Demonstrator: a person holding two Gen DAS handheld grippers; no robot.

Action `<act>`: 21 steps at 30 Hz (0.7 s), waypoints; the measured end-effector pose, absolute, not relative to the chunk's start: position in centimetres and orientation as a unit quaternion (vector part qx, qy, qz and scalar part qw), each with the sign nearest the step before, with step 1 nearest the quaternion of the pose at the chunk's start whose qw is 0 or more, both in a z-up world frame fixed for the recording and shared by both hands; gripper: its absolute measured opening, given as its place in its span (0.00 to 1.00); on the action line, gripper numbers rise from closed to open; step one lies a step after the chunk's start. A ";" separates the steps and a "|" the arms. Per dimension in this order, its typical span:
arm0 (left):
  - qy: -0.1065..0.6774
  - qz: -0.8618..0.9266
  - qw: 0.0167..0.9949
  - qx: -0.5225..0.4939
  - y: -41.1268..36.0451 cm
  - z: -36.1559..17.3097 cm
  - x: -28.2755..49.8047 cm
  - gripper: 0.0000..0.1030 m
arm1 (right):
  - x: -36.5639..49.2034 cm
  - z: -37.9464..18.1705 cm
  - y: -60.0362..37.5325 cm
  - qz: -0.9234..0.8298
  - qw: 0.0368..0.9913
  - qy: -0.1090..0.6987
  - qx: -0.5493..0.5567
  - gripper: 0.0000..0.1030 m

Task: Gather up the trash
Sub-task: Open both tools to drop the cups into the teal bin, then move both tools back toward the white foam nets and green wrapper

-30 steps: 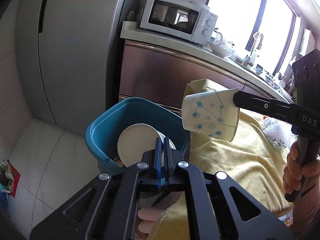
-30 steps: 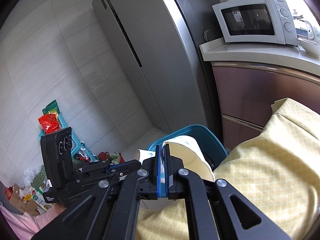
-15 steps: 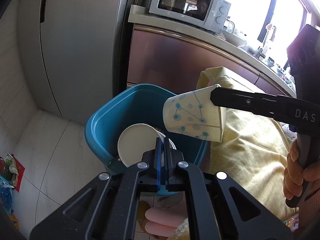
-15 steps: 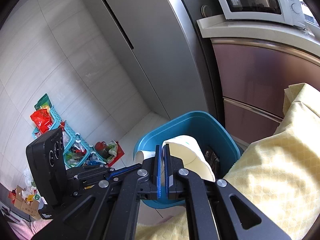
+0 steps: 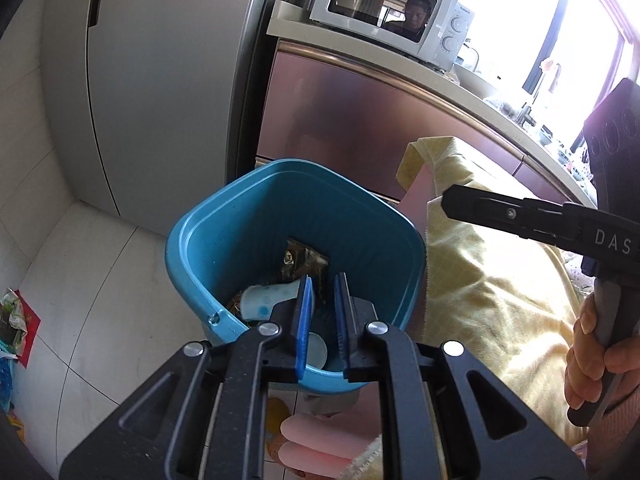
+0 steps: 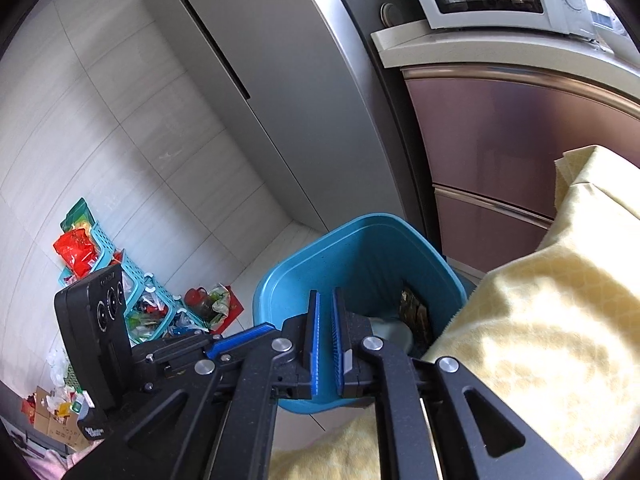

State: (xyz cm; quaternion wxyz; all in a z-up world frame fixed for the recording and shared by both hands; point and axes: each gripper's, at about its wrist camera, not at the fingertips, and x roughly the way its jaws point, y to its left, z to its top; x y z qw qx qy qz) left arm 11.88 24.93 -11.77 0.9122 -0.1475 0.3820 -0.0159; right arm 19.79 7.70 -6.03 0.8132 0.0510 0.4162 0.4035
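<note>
A tiled kitchen floor (image 5: 100, 288) fills the frame's left. At centre, paper cups (image 5: 264, 300) lie inside the blue bin (image 5: 224, 216). The left gripper (image 5: 322, 304) and right gripper (image 6: 326, 320) hover above it, jaws released, holding nothing.

the right gripper (image 5: 448, 202) body reads "das"; the microwave (image 5: 392, 20) brand is too small to read.

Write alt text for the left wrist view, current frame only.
The left gripper, fingers apart and empty, hangs over an open blue bin holding paper cups and a dark wrapper. The right gripper reaches in from the right above a yellow cloth.
</note>
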 end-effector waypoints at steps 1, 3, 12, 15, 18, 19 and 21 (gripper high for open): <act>0.379 -0.014 0.913 -0.147 25.0 -11.6 11.6 0.13 | 19.7 -5.9 7.4 0.404 0.814 0.414 0.051 0.08; 0.373 -0.010 0.916 -0.147 25.1 -11.3 10.9 0.14 | 19.2 -5.6 6.7 0.405 0.817 0.408 0.050 0.11; 0.359 0.009 0.922 -0.145 25.5 -10.2 8.2 0.26 | 17.0 -4.2 3.3 0.406 0.825 0.389 0.056 0.19; 0.360 0.011 0.921 -0.146 25.7 -10.2 7.5 0.27 | 16.0 -4.0 1.9 0.406 0.828 0.382 0.061 0.20; 0.359 0.004 0.921 -0.153 25.6 -10.1 7.0 0.27 | 14.9 -3.7 0.5 0.403 0.832 0.376 0.063 0.21; 0.357 -0.002 0.922 -0.153 25.3 -9.9 6.9 0.27 | 14.5 -3.6 0.1 0.401 0.834 0.373 0.062 0.21; 0.351 -0.018 0.924 -0.151 24.7 -9.5 6.4 0.28 | 13.4 -3.3 -1.1 0.396 0.842 0.362 0.059 0.24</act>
